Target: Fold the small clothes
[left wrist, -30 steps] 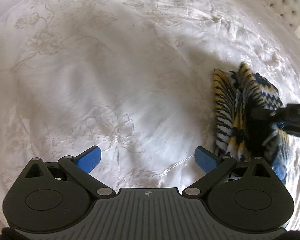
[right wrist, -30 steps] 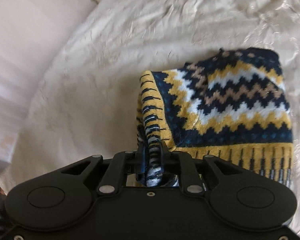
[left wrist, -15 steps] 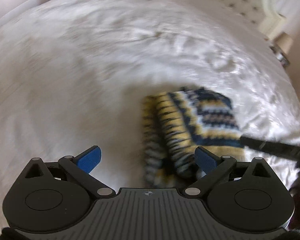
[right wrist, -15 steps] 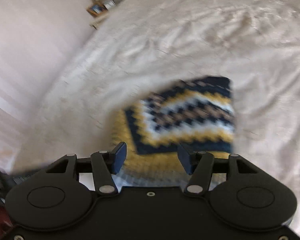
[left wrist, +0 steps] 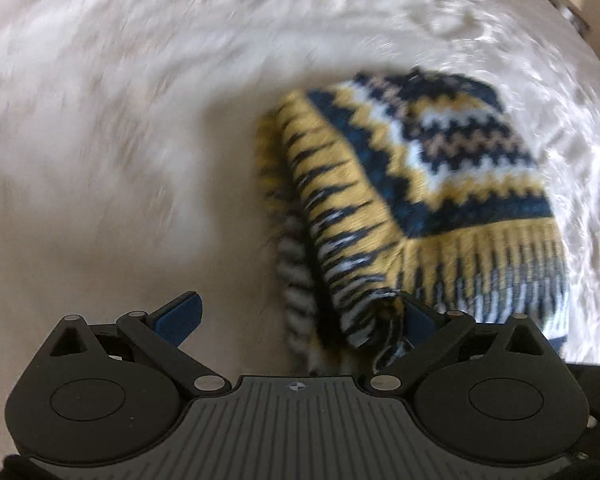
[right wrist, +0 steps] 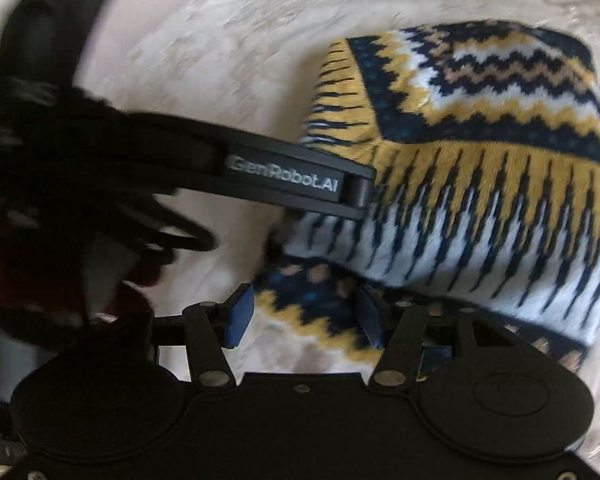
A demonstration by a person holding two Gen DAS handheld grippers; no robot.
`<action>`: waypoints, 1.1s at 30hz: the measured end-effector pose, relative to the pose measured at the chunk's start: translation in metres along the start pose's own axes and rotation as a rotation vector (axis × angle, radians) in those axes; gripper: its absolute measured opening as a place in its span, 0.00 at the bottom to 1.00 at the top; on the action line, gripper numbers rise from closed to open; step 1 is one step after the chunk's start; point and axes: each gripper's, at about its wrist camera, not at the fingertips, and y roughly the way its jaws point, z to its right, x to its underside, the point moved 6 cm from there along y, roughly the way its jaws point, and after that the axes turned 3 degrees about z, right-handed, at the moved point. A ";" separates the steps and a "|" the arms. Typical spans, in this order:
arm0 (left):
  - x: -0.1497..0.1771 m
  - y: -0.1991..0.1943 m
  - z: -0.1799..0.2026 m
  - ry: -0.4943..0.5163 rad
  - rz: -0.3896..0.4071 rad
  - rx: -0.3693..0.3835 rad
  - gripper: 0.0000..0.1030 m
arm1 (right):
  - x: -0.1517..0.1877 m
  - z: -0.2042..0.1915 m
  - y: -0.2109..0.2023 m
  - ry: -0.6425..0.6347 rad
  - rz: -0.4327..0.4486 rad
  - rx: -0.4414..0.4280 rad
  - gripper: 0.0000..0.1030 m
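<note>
A folded knit sweater (left wrist: 432, 184), zigzag-patterned in navy, yellow and white, lies on the white bedspread (left wrist: 120, 140). My left gripper (left wrist: 298, 320) is open wide, and the sweater's near ribbed corner lies between its blue pads, close to the right one (left wrist: 418, 318). In the right wrist view the sweater (right wrist: 480, 128) fills the right side. My right gripper (right wrist: 303, 316) is open, with a navy and yellow corner of the cloth lying loose between its pads. The left gripper (right wrist: 360, 194) reaches in from the left, its tip at the sweater's left edge.
The embroidered bedspread (right wrist: 220, 40) stretches out on all sides of the sweater. A bedside object (left wrist: 572, 12) shows at the far top right edge. A black cable (right wrist: 188, 236) and something dark red (right wrist: 140, 280) hang at the left by the left gripper.
My right gripper has let go of the sweater's edge and opened. My left gripper has swung over from bare bedspread to the sweater, whose corner now lies between its fingers.
</note>
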 end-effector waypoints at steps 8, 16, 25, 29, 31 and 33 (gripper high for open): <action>0.021 -0.001 -0.019 -0.068 -0.003 0.016 1.00 | -0.015 0.038 -0.071 0.034 0.087 -0.041 0.60; 0.028 -0.012 -0.027 -0.100 0.029 0.068 0.99 | -0.066 0.134 -0.112 0.142 0.222 0.113 0.75; 0.026 -0.047 -0.009 -0.123 0.120 0.258 0.99 | -0.102 0.187 -0.070 0.251 0.199 0.014 0.91; 0.032 -0.016 -0.002 -0.131 0.027 0.213 0.99 | -0.107 0.196 -0.046 0.257 0.151 -0.012 0.91; 0.038 -0.002 -0.002 -0.144 -0.007 0.211 0.99 | -0.107 0.197 -0.033 0.254 0.122 -0.029 0.91; 0.037 0.003 -0.002 -0.140 -0.010 0.216 0.99 | -0.105 0.196 -0.022 0.250 0.092 -0.046 0.92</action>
